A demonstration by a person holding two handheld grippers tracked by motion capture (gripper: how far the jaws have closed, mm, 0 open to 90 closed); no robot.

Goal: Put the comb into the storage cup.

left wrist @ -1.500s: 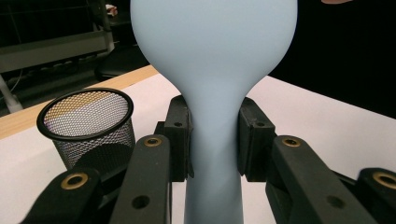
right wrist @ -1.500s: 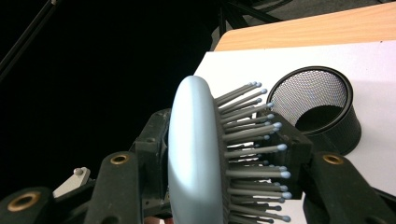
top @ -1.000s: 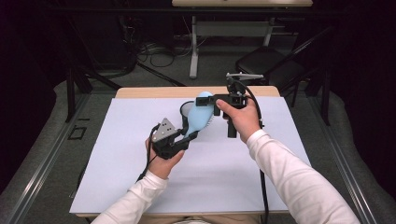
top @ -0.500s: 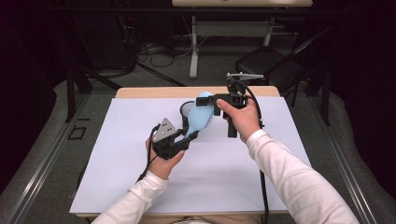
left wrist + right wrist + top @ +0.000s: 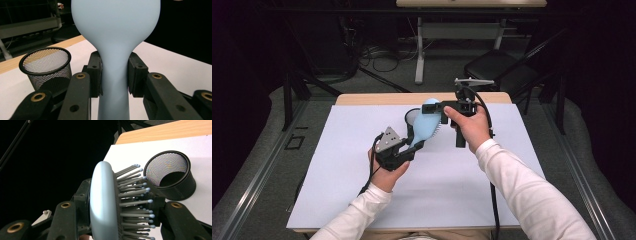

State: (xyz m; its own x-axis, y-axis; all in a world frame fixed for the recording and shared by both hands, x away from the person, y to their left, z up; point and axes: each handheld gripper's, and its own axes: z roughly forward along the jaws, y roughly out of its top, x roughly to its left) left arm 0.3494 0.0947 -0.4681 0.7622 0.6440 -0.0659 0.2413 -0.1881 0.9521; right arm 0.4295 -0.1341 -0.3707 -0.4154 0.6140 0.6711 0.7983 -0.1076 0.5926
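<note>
A white sheet covers the tabletop [image 5: 362, 200]. Above it, a pale blue hairbrush [image 5: 426, 125] hangs between both tools: the left hand-held gripper [image 5: 416, 146] clamps its handle, the right hand-held gripper [image 5: 437, 106] pinches its bristled head. A black mesh cup [image 5: 411, 120] stands just behind.

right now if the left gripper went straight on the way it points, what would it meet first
Probably the right gripper, clamped on the head of the blue hairbrush that the left gripper holds by the handle; depth is unclear.
</note>
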